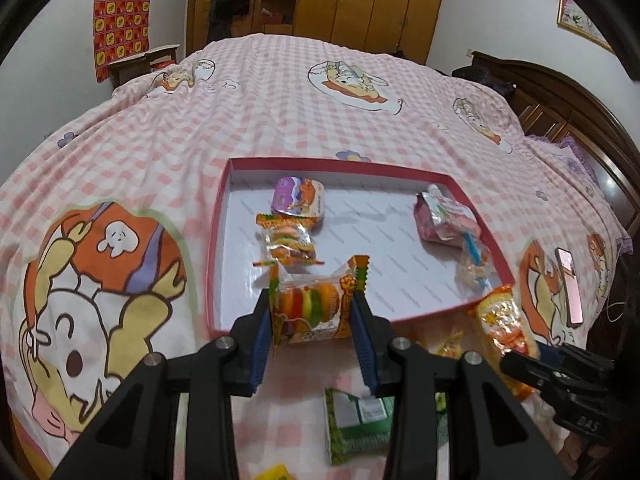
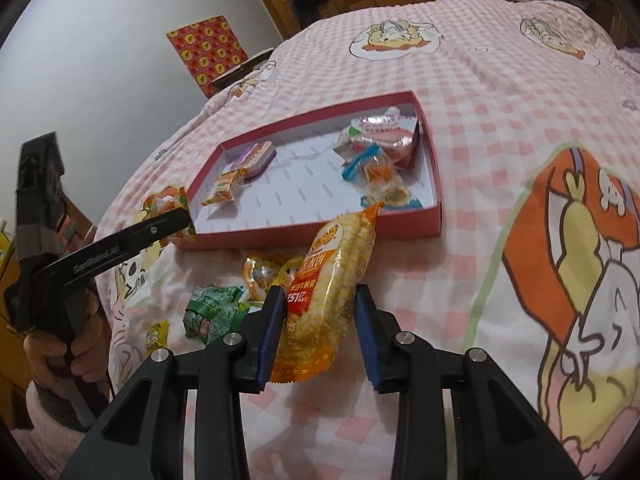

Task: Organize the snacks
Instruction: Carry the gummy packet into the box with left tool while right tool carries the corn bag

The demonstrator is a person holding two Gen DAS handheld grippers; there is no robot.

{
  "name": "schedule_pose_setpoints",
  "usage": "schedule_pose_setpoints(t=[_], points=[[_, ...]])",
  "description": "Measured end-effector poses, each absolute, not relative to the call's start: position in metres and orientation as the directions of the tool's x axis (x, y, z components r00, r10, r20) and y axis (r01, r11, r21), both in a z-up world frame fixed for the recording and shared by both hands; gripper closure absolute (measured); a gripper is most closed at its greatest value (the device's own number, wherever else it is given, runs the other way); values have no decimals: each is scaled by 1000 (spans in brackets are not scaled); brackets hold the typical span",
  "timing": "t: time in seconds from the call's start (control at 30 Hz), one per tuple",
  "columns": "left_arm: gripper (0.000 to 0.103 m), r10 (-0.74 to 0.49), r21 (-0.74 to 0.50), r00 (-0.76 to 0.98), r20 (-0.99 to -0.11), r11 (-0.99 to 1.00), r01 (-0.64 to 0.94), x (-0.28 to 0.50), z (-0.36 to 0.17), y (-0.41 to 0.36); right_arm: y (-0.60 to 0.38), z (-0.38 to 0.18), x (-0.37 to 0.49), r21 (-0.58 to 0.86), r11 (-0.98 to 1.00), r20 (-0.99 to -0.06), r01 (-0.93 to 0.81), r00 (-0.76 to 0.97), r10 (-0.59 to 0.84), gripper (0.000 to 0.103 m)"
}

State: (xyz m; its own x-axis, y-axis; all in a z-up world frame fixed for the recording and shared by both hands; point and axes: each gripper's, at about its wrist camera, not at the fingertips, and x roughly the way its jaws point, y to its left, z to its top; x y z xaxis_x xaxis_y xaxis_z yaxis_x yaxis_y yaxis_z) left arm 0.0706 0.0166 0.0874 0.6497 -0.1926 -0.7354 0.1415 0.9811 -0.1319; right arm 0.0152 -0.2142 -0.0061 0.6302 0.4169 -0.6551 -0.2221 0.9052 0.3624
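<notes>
Snacks lie partly sorted in a shallow red box [image 1: 218,216] with a white floor, set on a pink checked bedspread [image 1: 280,92]. The left gripper [image 1: 312,312] is clamped on a burger gummy pack [image 1: 316,308], pads pressing both its sides, held just over the box's near edge. The right gripper [image 2: 320,312] holds a long yellow rice-cracker bag [image 2: 332,292] between its pads, the bag's top tilting toward the box's near wall; its jaws stand narrow on the bag.

Inside the box, at the left, a second burger gummy pack [image 1: 290,242] lies touching a purple-lidded cup [image 1: 298,200]. At the right sit a pink foil pack [image 1: 446,220] and a clear wrapped candy with a blue twist [image 1: 474,266], which appear to touch, though blur makes that hard to settle.

On the bedspread near the grippers, outside the box, lie a green packet [image 2: 212,312] and an orange-wrapped sweet [image 2: 262,272]. A pink phone [image 1: 570,284] rests on the bedspread to the right of the box.
</notes>
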Motion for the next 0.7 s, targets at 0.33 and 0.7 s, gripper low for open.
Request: schedule_pose_setpoints(t=[0.33, 0.7], points=[[65, -195, -129, 625, -756, 980, 149, 88, 78, 14, -211, -6, 15, 340, 910, -662, -239, 627, 412, 75], [68, -138, -91, 603, -786, 990, 108, 104, 58, 19, -212, 14, 14, 339, 904, -625, -262, 655, 424, 76]])
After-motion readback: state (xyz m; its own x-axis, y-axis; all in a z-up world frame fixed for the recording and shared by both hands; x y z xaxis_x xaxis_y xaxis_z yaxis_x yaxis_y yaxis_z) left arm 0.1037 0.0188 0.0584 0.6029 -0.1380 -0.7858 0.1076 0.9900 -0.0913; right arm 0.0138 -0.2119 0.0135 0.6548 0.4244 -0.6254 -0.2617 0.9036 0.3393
